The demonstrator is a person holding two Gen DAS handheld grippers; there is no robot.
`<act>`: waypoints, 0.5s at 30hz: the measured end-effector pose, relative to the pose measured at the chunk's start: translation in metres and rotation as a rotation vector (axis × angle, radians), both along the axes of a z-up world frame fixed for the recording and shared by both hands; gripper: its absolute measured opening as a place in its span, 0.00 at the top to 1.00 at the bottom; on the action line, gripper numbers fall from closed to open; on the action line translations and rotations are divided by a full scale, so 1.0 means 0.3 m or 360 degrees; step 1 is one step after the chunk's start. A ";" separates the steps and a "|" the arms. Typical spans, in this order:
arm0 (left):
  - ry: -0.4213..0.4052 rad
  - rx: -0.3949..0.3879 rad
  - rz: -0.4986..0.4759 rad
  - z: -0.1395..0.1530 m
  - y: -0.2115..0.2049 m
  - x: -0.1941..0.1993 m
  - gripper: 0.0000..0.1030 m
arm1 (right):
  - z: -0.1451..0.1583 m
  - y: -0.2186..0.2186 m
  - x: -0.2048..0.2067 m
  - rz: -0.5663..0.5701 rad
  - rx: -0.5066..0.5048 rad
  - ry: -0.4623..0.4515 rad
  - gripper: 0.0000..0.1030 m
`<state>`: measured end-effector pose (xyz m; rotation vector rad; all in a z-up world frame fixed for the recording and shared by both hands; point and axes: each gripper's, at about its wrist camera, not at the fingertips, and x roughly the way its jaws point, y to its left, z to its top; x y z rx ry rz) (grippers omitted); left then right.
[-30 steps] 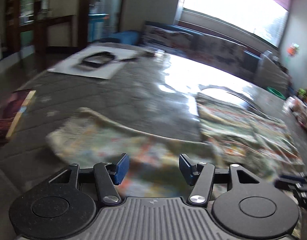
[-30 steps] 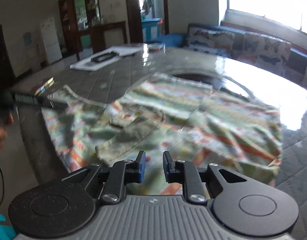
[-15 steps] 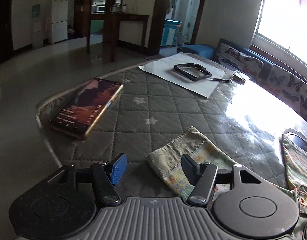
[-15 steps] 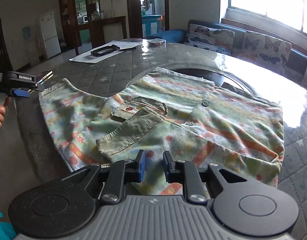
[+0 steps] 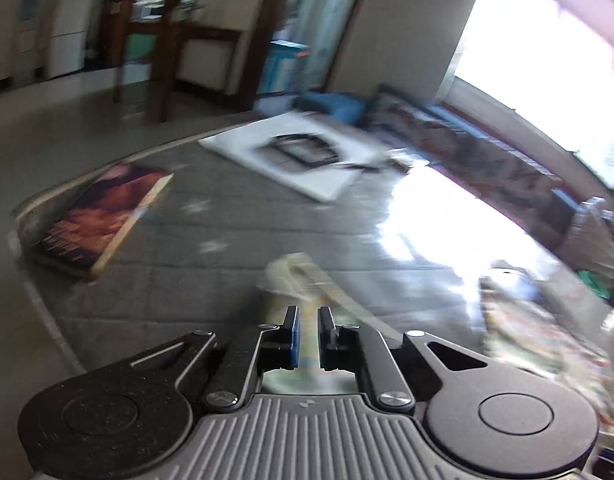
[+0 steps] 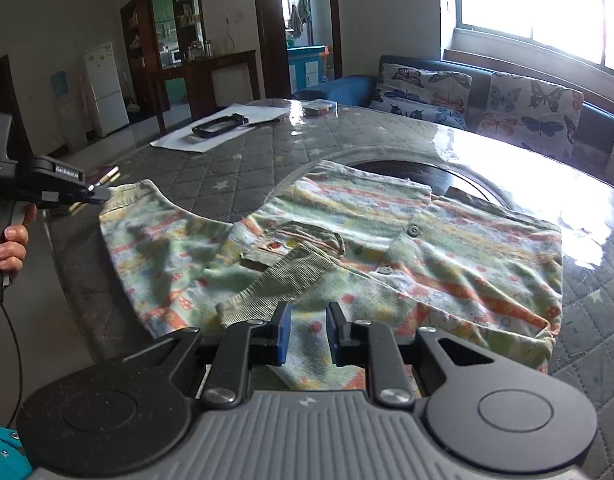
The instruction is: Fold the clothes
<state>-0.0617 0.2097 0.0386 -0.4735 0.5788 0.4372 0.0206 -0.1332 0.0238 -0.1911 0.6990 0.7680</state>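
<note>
The shirt [image 6: 347, 248], printed in green and orange with a ribbed cuff folded onto its middle, lies spread on the quilted table [image 6: 243, 168], one sleeve stretched out to the left. The left gripper [image 5: 308, 336], held level in the person's hand [image 6: 11, 240] at the left of the shirt, has its pads pressed onto the sleeve cuff [image 5: 291, 276]. The right gripper [image 6: 308, 338] hovers low over the near hem of the shirt, its pads a little apart with nothing between them; beyond the sleeve lie a book [image 5: 103, 216] and a white sheet [image 6: 223, 130].
</note>
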 end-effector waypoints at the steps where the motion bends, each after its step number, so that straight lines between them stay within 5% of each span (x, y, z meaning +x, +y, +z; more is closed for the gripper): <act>1: -0.0030 0.0000 -0.0052 0.016 -0.029 0.006 0.91 | 0.004 -0.002 0.000 0.0000 0.0008 0.0002 0.82; 8: -0.0105 0.0040 -0.0325 0.055 -0.228 0.063 0.89 | 0.029 -0.033 -0.001 -0.0030 0.0051 0.0003 0.82; 11: -0.0024 0.0102 -0.0260 0.030 -0.243 0.076 0.69 | 0.030 -0.046 -0.002 -0.0042 0.0043 0.0004 0.80; 15: 0.0036 0.0165 -0.0047 -0.006 -0.164 0.039 0.66 | 0.021 -0.058 -0.001 -0.0056 0.0032 0.0009 0.76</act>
